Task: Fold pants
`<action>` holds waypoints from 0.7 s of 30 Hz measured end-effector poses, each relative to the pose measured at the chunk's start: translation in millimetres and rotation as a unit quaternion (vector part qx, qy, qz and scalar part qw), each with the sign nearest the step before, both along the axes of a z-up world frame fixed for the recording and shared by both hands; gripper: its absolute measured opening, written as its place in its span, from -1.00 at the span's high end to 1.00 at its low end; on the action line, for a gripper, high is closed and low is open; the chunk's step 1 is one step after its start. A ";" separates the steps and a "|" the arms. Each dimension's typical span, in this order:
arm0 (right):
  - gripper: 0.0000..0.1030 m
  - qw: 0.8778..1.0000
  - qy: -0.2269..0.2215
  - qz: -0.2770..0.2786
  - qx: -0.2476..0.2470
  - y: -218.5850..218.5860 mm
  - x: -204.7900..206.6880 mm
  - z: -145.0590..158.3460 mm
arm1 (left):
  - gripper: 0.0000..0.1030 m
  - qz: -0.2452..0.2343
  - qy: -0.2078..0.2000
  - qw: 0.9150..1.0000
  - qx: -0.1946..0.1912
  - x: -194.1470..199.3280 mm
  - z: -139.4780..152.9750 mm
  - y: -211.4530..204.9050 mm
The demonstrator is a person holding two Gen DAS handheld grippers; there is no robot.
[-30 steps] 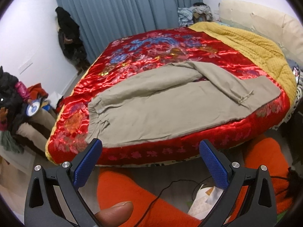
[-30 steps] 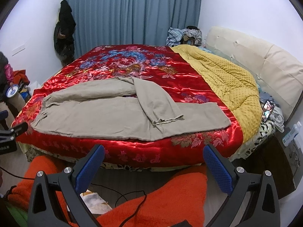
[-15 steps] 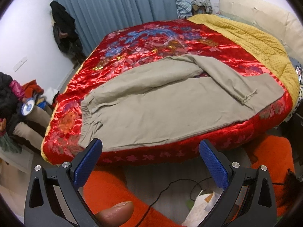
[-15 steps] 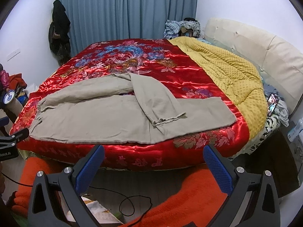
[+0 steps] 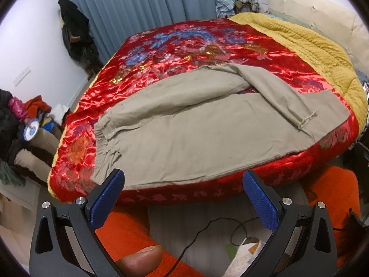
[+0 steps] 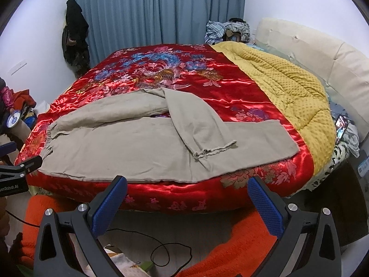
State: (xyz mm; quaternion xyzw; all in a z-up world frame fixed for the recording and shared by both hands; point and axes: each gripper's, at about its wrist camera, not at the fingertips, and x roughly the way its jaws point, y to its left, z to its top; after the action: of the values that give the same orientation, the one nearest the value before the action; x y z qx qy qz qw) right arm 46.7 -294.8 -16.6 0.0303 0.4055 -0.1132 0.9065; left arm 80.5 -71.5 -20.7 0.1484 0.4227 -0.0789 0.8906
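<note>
Pants (image 5: pixel 189 136) lie flat across the near edge of the red quilt (image 5: pixel 184 46) at frame centre, waistband at centre left, one leg folded back over the other toward the right. Left tool (image 5: pixel 183 198) at lower centre, jaws spread wide, holding nothing, short of the bed edge. Right tool (image 6: pixel 186 205) likewise wide open, empty, lower centre.

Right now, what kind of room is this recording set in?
Almost certainly a home bedroom: a bed with a red satin quilt and padded headboard, blue curtains behind, and khaki pants spread on the quilt.
</note>
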 end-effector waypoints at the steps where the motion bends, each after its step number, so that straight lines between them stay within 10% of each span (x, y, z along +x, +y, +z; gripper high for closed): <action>1: -0.99 1.000 0.001 0.001 0.000 1.0 1.1 -0.3 | -0.99 0.000 0.000 1.000 0.000 0.6 -0.4 0.3; 21: -0.99 1.000 -0.016 0.001 0.005 3.3 -9.7 5.9 | -0.99 0.004 0.006 1.000 -0.005 -3.7 1.2 6.3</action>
State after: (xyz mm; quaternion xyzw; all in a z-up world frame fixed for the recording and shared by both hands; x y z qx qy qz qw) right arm 36.9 -291.5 -10.7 0.0360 0.3919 -0.1095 0.9128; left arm 76.8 -65.2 -19.5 0.1422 0.4282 -0.0786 0.8890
